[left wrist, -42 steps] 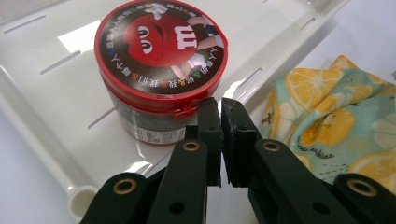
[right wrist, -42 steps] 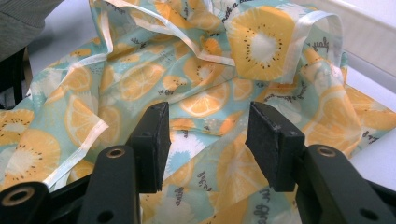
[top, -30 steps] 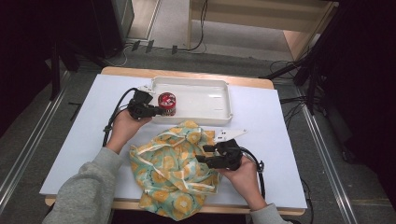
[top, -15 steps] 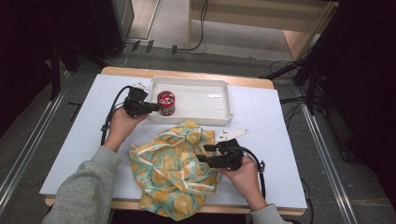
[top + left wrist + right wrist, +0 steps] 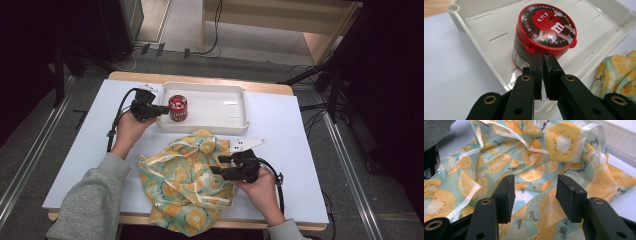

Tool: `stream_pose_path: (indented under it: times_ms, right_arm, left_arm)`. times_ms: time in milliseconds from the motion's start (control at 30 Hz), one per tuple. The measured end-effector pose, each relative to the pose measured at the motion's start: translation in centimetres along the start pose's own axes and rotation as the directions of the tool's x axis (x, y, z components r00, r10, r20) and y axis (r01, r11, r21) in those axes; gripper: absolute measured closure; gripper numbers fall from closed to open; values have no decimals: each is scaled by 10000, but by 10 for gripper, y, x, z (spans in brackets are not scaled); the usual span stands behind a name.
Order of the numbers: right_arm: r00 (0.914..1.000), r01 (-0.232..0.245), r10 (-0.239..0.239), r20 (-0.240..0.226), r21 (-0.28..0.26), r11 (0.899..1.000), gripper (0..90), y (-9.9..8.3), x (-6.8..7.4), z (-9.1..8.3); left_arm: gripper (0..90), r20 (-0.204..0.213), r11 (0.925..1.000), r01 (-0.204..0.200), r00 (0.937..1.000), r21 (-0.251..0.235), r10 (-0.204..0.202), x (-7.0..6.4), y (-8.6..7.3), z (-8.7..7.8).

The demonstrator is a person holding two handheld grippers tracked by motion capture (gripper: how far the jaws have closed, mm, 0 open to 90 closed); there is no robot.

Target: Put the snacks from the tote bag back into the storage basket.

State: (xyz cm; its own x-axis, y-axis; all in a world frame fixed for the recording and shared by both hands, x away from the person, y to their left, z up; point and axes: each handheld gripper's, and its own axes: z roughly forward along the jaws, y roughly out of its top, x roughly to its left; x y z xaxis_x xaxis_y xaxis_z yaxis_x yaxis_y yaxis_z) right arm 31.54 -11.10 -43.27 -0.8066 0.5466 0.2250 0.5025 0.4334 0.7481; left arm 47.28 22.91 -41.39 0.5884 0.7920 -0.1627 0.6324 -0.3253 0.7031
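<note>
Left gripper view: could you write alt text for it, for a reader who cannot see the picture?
A round candy tub with a red lid stands upright at one end of a white plastic tray. The left gripper, its jaws closed together, is at the tub's near side just under the lid's rim. A cloth printed with orange slices lies beyond the tray's edge, on a white table.

Candy tub (image 5: pixel 544 42) lid: "m" (white).
</note>
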Motion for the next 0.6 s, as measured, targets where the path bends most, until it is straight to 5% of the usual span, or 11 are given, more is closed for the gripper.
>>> stream_pose_path:
  times_ms: [300,600]
  right_arm:
    - [9999,-67,67,-91,1,10000,502,0,1,2]
    - [9999,-109,109,-79,-20,9999,501,0,-1,0]
  left_arm:
    - [850,83,9991,401,9992,-122,-400,10,0,5]
    - [795,274,9994,342,9990,-37,-341,8,0,1]
